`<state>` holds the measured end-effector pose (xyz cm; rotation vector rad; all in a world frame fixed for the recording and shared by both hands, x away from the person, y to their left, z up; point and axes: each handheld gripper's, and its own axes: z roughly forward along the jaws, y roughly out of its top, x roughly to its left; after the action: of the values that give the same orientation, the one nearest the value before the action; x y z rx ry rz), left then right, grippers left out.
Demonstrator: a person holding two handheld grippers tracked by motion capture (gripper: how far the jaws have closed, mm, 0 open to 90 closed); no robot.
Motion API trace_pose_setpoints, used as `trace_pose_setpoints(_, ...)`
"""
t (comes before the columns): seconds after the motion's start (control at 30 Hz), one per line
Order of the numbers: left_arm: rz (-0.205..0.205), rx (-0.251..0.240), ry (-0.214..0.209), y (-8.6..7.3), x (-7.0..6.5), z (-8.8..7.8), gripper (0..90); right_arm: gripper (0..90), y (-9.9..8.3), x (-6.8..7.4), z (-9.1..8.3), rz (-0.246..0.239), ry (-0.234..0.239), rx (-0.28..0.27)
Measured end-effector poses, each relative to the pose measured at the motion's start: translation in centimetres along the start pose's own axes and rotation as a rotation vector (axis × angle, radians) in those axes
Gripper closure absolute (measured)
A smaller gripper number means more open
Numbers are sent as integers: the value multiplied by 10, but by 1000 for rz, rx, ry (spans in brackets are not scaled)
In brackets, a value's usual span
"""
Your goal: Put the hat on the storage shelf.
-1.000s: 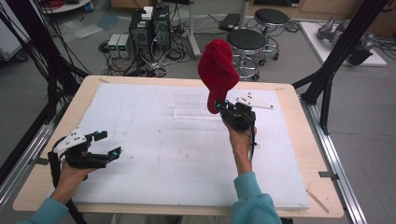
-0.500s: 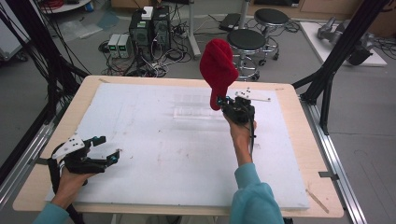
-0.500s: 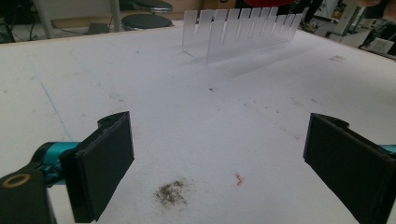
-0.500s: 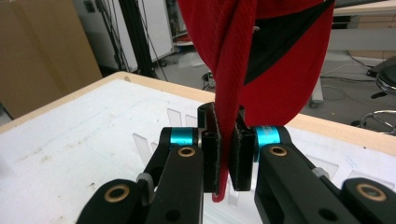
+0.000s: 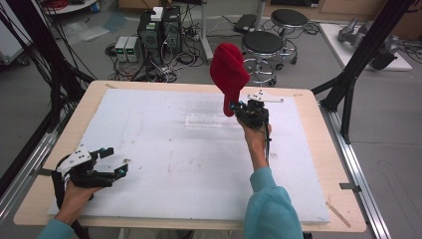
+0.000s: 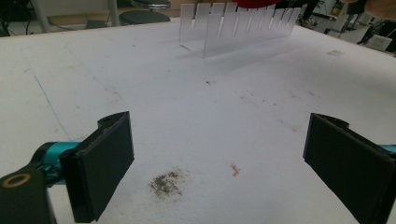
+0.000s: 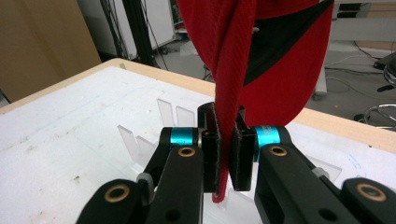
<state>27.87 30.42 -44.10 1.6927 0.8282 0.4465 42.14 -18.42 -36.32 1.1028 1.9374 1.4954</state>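
Right gripper [image 5: 238,106] pinching the red cap [image 5: 228,72] tight, holding it up over the clear rack [image 5: 205,120] on the white board [image 5: 174,164]. Left gripper [image 5: 117,162] spread wide, holding nothing, low near the board's edge. Cap now a bit lower and closer than before.

Wooden table [image 5: 311,107] carries white foam board [image 5: 164,149], clear rack [image 5: 205,119].

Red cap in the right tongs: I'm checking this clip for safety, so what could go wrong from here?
1. The right tongs pinch only a thin edge of the red cap, so it might slip out.
2. The clear slotted rack stands just below and looks light; the cap or tongs could knock it over.
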Motion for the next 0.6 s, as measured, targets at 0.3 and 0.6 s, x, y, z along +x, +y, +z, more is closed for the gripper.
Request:
trace_pose_setpoints(0.3, -10, -20, 8, -5, 0, 0, 89, 855, -8, -7, 8, 3, 8, 30)
trace_pose_setpoints(0.6, -5, -50, 25, -9, -3, -2, 91, 854, -11, -10, 9, 25, 18, 54)
